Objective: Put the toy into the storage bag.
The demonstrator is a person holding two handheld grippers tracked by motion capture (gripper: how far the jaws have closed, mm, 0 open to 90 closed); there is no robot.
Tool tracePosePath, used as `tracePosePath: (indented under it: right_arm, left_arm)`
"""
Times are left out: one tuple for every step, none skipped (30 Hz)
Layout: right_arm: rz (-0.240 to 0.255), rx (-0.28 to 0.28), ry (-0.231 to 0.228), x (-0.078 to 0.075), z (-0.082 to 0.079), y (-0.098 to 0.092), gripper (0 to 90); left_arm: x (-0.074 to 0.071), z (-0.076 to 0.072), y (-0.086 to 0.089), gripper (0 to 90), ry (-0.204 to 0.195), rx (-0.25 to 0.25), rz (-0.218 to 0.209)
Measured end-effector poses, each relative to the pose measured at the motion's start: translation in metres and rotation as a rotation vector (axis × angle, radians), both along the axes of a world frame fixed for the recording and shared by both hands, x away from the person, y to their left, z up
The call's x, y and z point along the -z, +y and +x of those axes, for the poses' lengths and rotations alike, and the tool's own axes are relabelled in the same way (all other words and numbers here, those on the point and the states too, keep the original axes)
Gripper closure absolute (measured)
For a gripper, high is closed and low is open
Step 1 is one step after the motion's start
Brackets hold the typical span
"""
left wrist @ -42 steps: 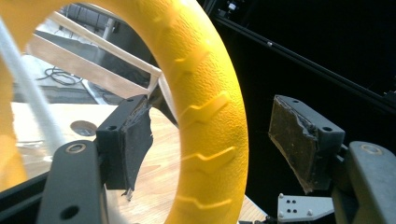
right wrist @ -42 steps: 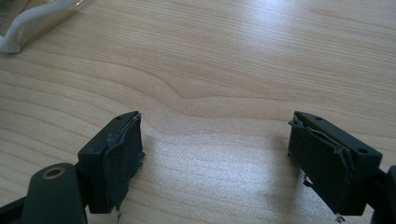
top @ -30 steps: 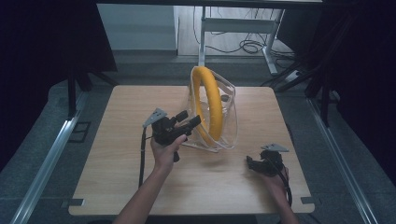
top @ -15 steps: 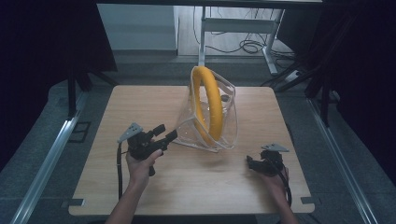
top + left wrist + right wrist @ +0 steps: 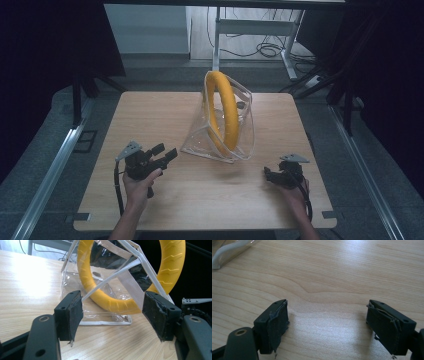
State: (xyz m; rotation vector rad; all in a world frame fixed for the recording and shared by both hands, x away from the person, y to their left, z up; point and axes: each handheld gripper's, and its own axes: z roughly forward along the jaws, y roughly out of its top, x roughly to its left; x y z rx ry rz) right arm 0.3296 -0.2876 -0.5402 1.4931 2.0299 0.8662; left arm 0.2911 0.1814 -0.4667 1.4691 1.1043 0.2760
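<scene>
I am holding the left gripper (image 5: 162, 155) above the light wooden table (image 5: 150, 115), near its left edge toward the front, the hand (image 5: 138, 186) gripping from below and the jaws pointing at the bag; they are standing spread wide with nothing between them. My right gripper (image 5: 269, 175) is sitting low near the front right corner, its jaws likewise spread apart and empty over bare wood. I am counting two grippers, one bag, one ring. The clear plastic bag with white edging (image 5: 241, 131) is standing upright at the middle of the table, and one large yellow ring (image 5: 226, 114) is standing on edge inside it.
</scene>
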Motion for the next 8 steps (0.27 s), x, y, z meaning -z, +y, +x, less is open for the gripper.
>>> tracePosePath:
  right_arm:
    - [0.000, 0.000, 0.000, 0.0000, 0.0000, 0.0000, 18.1]
    - [0.000, 0.000, 0.000, 0.0000, 0.0000, 0.0000, 18.1]
    - [0.000, 0.000, 0.000, 0.0000, 0.0000, 0.0000, 18.0]
    - [0.000, 0.000, 0.000, 0.0000, 0.0000, 0.0000, 18.1]
    - [0.000, 0.000, 0.000, 0.0000, 0.0000, 0.0000, 18.1]
    - [0.000, 0.001, 0.000, 0.0000, 0.0000, 0.0000, 17.9]
    - [0.000, 0.003, 0.000, 0.0000, 0.0000, -0.0001, 17.6]
    - [-0.001, 0.003, 0.001, 0.0001, 0.0001, -0.0003, 17.5]
  left_arm:
    - [0.0003, -0.0002, 0.0001, 32.5, 0.000, -0.001, 0.004]
    - [0.0006, -0.0002, 0.0003, 32.5, 0.002, 0.001, 0.003]
    - [0.0011, 0.0000, 0.0009, 32.5, 0.004, 0.004, 0.004]
    - [0.0014, 0.0003, 0.0013, 32.5, 0.005, 0.004, 0.005]
    - [0.0021, 0.0010, 0.0018, 32.5, 0.008, 0.005, 0.006]
    - [0.0032, 0.0022, 0.0027, 32.4, 0.014, 0.010, 0.006]
    - [0.0043, 0.0033, 0.0031, 32.3, 0.021, 0.012, 0.004]
    - [0.0050, 0.0040, 0.0034, 32.2, 0.026, 0.013, 0.002]
